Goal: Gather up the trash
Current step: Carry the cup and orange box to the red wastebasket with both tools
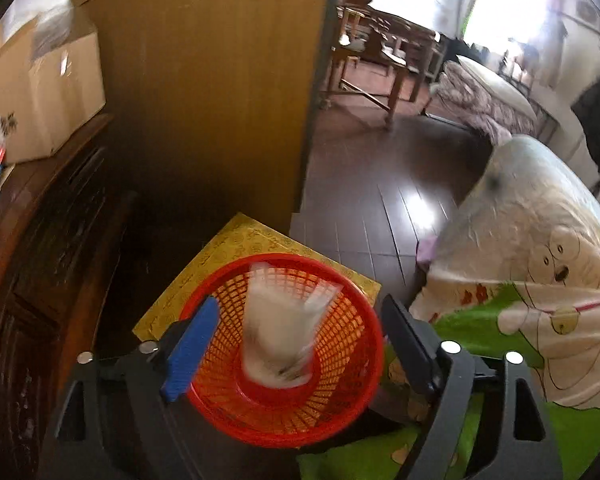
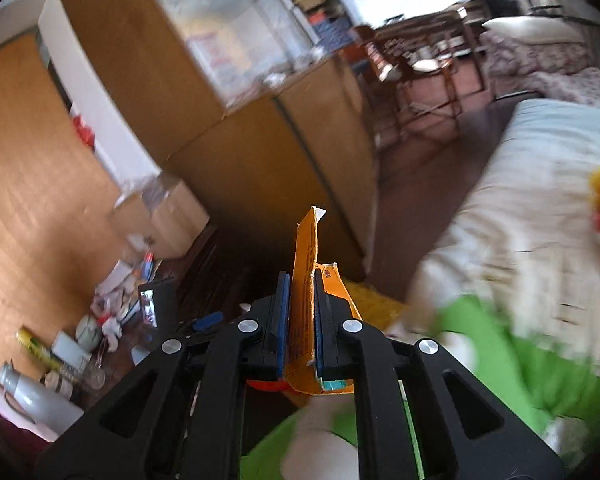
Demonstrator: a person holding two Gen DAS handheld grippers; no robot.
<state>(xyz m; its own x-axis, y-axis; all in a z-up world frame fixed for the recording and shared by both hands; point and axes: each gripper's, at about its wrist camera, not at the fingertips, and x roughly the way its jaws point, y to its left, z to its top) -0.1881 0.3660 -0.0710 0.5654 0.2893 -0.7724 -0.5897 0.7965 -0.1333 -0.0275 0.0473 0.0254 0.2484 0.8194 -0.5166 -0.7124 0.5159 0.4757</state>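
In the left wrist view a red mesh basket (image 1: pixel 340 392) stands on a yellow patterned mat (image 1: pixel 236 248). A blurred white crumpled wrapper (image 1: pixel 280 328) is inside the basket, free of both pads. My left gripper (image 1: pixel 300 344) hangs open right over the basket, its fingers wide apart on either side of the wrapper. In the right wrist view my right gripper (image 2: pixel 300 300) is shut on a flattened orange carton (image 2: pixel 306 248), which sticks up between the pads. A sliver of the red basket (image 2: pixel 264 386) shows below that gripper.
A bed with a cartoon-print quilt (image 1: pixel 540 248) lies at the right. A tall wooden cabinet (image 1: pixel 204 80) stands behind the mat. A dark wooden sideboard (image 1: pixel 40 240) at the left carries a cardboard box (image 1: pixel 48 92), bottles and clutter (image 2: pixel 80 344). Dark plank floor (image 1: pixel 372 184) lies between.
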